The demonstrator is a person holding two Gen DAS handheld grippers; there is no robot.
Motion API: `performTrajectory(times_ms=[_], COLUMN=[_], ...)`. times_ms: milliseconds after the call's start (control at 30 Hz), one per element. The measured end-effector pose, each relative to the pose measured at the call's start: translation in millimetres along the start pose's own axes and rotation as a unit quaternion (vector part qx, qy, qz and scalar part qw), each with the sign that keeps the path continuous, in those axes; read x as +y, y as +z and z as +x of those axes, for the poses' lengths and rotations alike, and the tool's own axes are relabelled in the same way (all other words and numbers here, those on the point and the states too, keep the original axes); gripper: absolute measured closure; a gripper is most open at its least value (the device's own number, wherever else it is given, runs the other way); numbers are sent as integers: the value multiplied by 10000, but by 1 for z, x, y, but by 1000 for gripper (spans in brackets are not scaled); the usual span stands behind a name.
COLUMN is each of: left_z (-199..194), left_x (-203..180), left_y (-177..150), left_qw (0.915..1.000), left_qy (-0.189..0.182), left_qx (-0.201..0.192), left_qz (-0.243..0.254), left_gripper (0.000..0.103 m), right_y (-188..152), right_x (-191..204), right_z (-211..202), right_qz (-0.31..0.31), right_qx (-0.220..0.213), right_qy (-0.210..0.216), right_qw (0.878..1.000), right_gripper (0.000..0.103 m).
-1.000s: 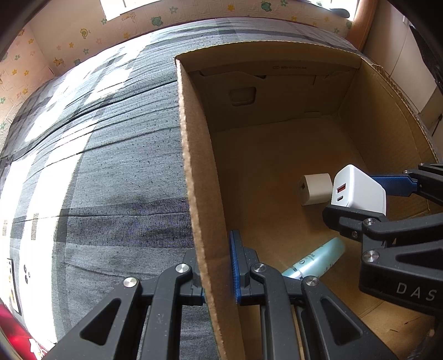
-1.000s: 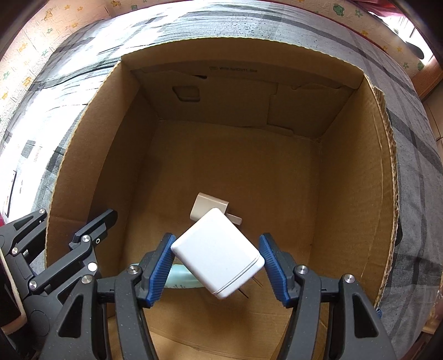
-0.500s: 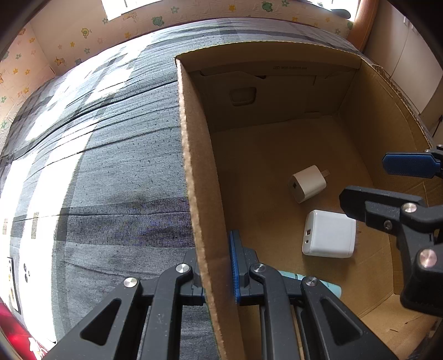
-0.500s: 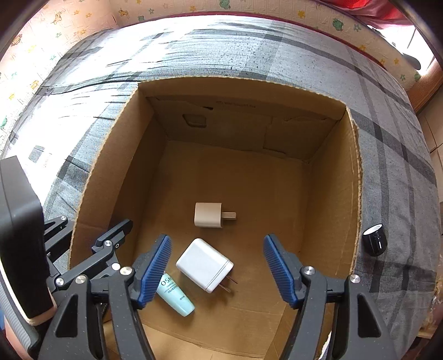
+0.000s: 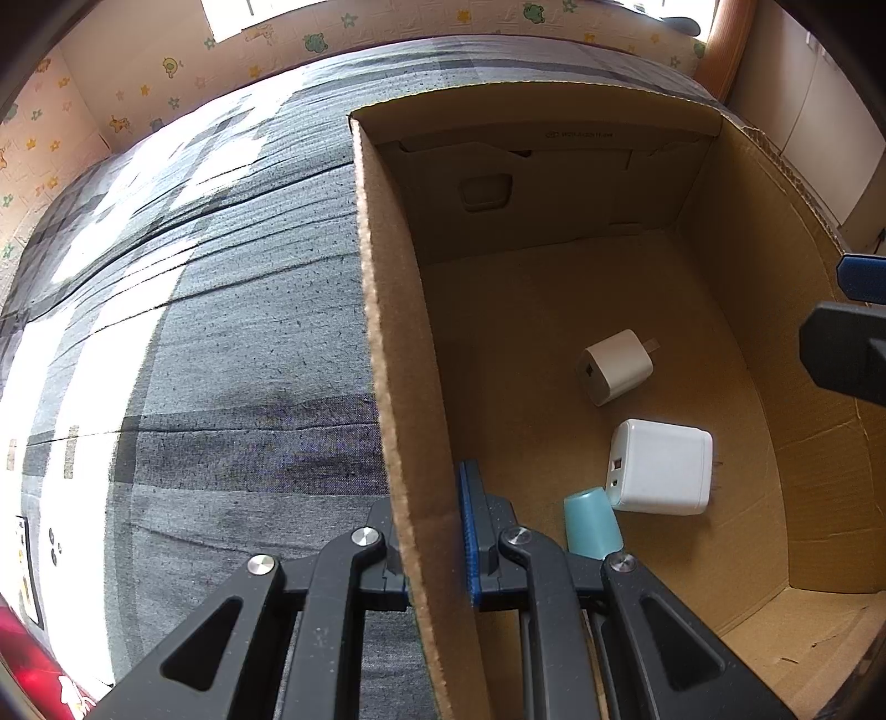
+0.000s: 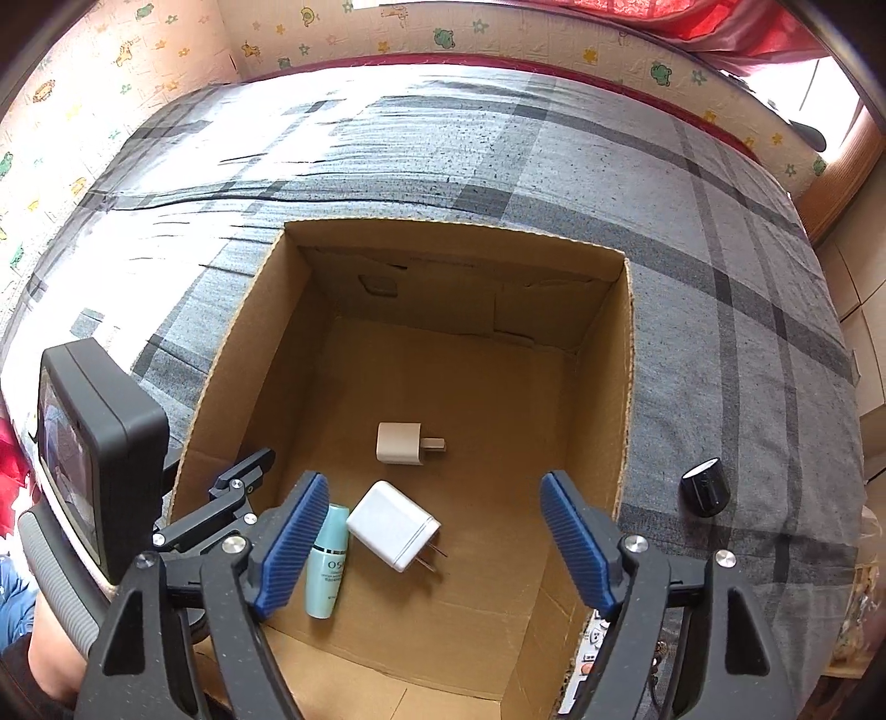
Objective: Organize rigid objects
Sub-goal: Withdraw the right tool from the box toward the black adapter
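An open cardboard box (image 6: 626, 354) (image 5: 387, 332) stands on a grey plaid bed. On its floor lie a large white charger (image 6: 394, 525) (image 5: 662, 466), a small beige charger (image 6: 400, 443) (image 5: 614, 366) and a teal tube (image 6: 328, 559) (image 5: 590, 522). My left gripper (image 5: 434, 545) is shut on the box's left wall; it also shows in the right wrist view (image 6: 238, 487). My right gripper (image 6: 434, 545) is open and empty, high above the box; its fingers (image 5: 847, 343) show at the right edge of the left wrist view.
A small black cap (image 6: 704, 487) lies on the bedspread (image 6: 720, 249) to the right of the box. A padded wall (image 6: 443, 33) with cartoon prints borders the bed at the back. A wooden cabinet (image 6: 847, 166) stands at the right.
My right gripper opened and dropped the large white charger onto the box floor, then rose up and back out of the box. My left gripper kept its hold on the wall.
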State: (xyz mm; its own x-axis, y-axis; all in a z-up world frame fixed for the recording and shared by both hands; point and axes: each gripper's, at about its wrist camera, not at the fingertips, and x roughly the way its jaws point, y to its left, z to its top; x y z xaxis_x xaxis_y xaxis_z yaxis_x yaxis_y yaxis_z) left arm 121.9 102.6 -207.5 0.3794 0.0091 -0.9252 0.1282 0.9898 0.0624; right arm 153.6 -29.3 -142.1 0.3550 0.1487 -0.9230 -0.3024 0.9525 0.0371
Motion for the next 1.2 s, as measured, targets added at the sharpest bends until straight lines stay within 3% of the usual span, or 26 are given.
performTrajectory(times_ms=[300, 733, 967, 1200], left_z=[0, 2, 1, 0], left_x=[-1, 0, -2, -3], left_y=[0, 0, 0, 0], left_qw=[10000, 10000, 10000, 10000], left_qy=[6, 10, 15, 35], left_qx=[3, -3, -5, -2], left_qz=[4, 13, 22, 35], left_gripper=[90, 90, 90, 90], right_y=[-3, -5, -16, -31], right_x=[-26, -120, -181, -218], right_z=[-17, -33, -17, 23], right_qz=[149, 789, 1416, 1955], right_qx=[-128, -261, -76, 167], right_qy=[-13, -551, -677, -711], right_qw=[9998, 9950, 9876, 9780], right_gripper=[4, 2, 2, 2])
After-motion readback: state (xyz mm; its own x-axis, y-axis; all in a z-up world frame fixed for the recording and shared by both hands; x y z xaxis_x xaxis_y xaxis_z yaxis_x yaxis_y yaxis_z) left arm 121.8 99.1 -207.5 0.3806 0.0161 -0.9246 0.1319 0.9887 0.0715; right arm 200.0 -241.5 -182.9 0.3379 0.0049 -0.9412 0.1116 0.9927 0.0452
